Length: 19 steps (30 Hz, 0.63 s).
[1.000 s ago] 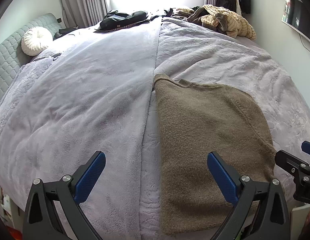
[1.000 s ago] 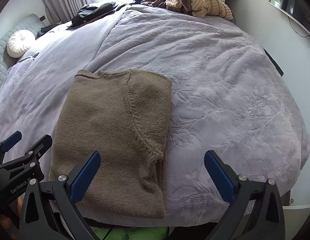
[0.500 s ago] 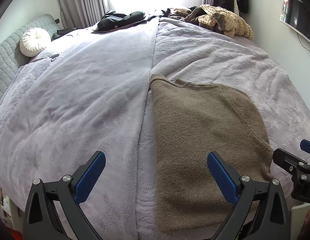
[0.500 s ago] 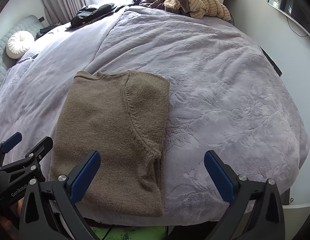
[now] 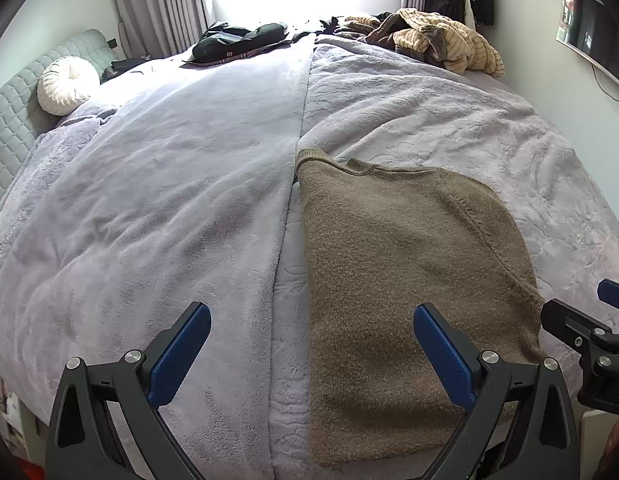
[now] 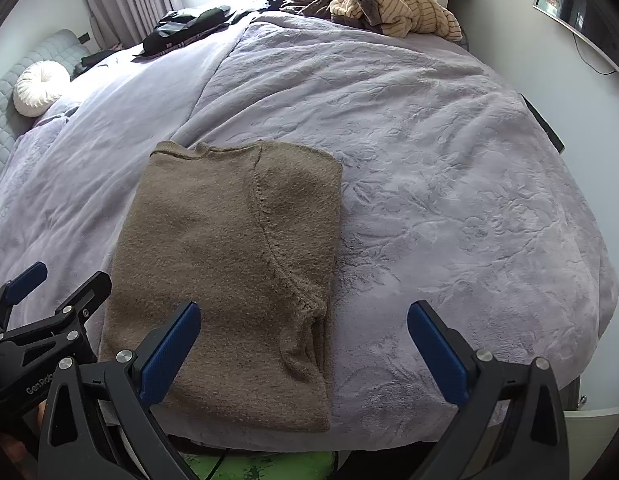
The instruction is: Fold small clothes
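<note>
A brown knit sweater (image 5: 397, 280) lies flat on the lilac bedcover, folded lengthwise with its sleeve tucked in, near the bed's front edge; it also shows in the right wrist view (image 6: 233, 264). My left gripper (image 5: 311, 354) is open and empty, hovering over the sweater's left edge near its hem. My right gripper (image 6: 303, 346) is open and empty, hovering over the sweater's right edge near its hem. Each gripper shows at the edge of the other's view, the right (image 5: 589, 336) and the left (image 6: 37, 320).
The lilac bedcover (image 6: 429, 160) covers the whole bed. A pile of tan and brown clothes (image 5: 437, 38) and dark garments (image 5: 237, 38) lie at the far end. A white round cushion (image 5: 67, 84) rests by the headboard at left. A wall screen (image 5: 593, 32) hangs at right.
Both grippers have drifted slightly back and up, still open; the sweater has not moved.
</note>
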Motion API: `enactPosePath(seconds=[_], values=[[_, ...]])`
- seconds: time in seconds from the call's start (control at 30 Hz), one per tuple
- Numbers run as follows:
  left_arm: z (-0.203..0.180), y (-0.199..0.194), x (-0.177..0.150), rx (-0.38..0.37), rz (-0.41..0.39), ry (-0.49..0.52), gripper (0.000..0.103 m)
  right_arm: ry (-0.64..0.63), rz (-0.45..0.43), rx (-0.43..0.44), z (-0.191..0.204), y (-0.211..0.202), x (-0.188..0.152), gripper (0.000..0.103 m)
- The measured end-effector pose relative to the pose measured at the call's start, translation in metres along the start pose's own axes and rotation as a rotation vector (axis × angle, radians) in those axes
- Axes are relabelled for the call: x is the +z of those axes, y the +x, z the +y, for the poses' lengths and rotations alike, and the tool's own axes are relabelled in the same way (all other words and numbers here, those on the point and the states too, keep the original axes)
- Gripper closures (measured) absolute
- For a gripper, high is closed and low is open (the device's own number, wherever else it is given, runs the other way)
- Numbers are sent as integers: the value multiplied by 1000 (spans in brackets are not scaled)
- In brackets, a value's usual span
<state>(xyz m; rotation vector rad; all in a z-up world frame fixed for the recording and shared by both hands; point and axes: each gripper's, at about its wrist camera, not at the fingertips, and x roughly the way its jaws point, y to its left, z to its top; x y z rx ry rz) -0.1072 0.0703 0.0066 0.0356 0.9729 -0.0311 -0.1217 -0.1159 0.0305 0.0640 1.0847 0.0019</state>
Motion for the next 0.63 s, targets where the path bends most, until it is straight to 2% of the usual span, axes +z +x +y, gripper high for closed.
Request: enactPosePath(seconds=[0.23, 0.4, 0.63], values=[[-1, -1, 1, -2, -15, 1, 1, -2, 5, 2, 8, 0, -3, 0], [1, 1, 1, -44, -11, -12, 1, -2, 7, 2, 8, 2, -3, 0], [-1, 1, 2, -33, -17, 4, 1, -3, 7, 3, 8, 2, -2, 0]])
